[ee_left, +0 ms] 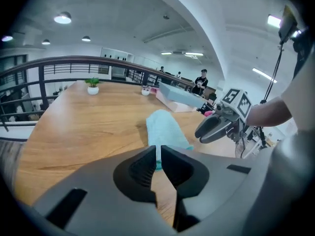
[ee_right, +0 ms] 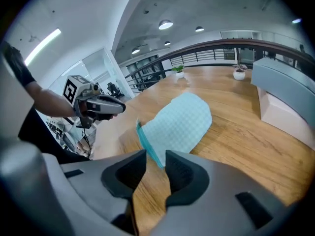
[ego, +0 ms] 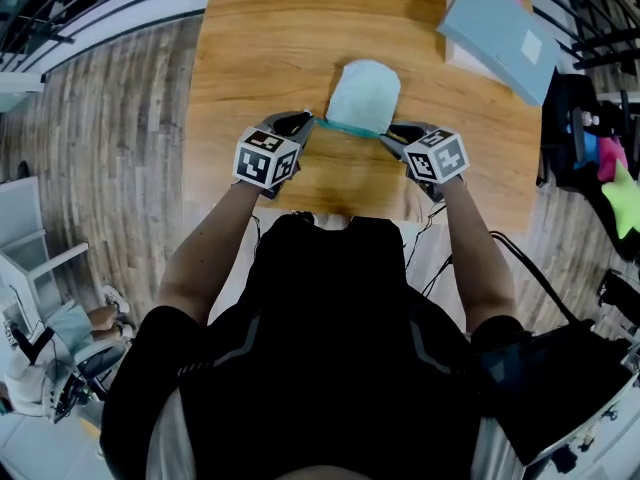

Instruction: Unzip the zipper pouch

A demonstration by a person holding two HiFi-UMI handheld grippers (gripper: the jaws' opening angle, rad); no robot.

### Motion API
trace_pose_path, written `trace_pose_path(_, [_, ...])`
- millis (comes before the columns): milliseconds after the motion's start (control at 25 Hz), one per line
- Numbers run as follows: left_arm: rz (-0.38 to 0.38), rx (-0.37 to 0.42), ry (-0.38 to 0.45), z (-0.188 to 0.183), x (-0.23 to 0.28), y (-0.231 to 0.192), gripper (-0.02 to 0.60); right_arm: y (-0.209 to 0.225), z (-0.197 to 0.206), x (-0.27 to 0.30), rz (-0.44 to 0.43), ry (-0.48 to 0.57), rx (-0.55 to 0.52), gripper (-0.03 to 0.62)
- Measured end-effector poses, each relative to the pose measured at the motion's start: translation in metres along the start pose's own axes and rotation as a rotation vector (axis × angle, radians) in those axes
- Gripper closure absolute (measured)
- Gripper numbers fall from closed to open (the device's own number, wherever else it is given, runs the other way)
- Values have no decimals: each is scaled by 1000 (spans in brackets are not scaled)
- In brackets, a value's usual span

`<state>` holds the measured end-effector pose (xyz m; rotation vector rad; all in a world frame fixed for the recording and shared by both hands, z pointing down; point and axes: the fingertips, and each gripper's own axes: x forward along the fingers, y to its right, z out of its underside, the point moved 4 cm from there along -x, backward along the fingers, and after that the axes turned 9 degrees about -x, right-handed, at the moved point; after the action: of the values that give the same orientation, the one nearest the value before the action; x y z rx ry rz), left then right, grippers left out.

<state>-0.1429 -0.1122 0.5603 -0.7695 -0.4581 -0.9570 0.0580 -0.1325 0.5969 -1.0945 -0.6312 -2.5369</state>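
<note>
Head view: the zipper pouch point(ego: 362, 90) lies flat on the wooden tabletop point(ego: 270, 48), a little in from the tabletop's near edge, and its teal zip edge faces the person. The left tongs point(ego: 303, 123) meet the left end of that edge and the right tongs point(ego: 390, 136) the right end. Bare wood runs left of the pouch to the tabletop's side edge. A grey box point(ego: 498, 33) sits beyond the pouch to the right, well apart from it, and reaches the right edge.

Left gripper view: the left tongs point(ee_left: 158, 154) are pressed together on a thin strip at the pouch's corner. The rest of the pouch point(ee_left: 165, 129) stretches away over the wood. Beyond it, open tabletop runs to a potted plant point(ee_left: 92, 85) near the far edge.

Right gripper view: the right tongs point(ee_right: 156, 161) stand spread. The end of the teal zip edge lies in the gap, and neither pad presses on it. To the right of the pouch point(ee_right: 179, 122), bare wood runs up to the grey box point(ee_right: 285, 90).

No view shows inside the pouch or the box.
</note>
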Motion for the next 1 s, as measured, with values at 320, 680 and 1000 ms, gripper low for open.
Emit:
trace_pose_path(320, [18,95,220,-61,-54,18,546,-17,-53,-60,93,173,-30,464])
trace_pose_path(680, [15,146,370,-121,-114,44,546,-52,-119,-144,200,357,-154,450])
trace_pose_path(1000, [21,202,521,-169,-165,80,546,-62,-161,-239,431,613,-165,461])
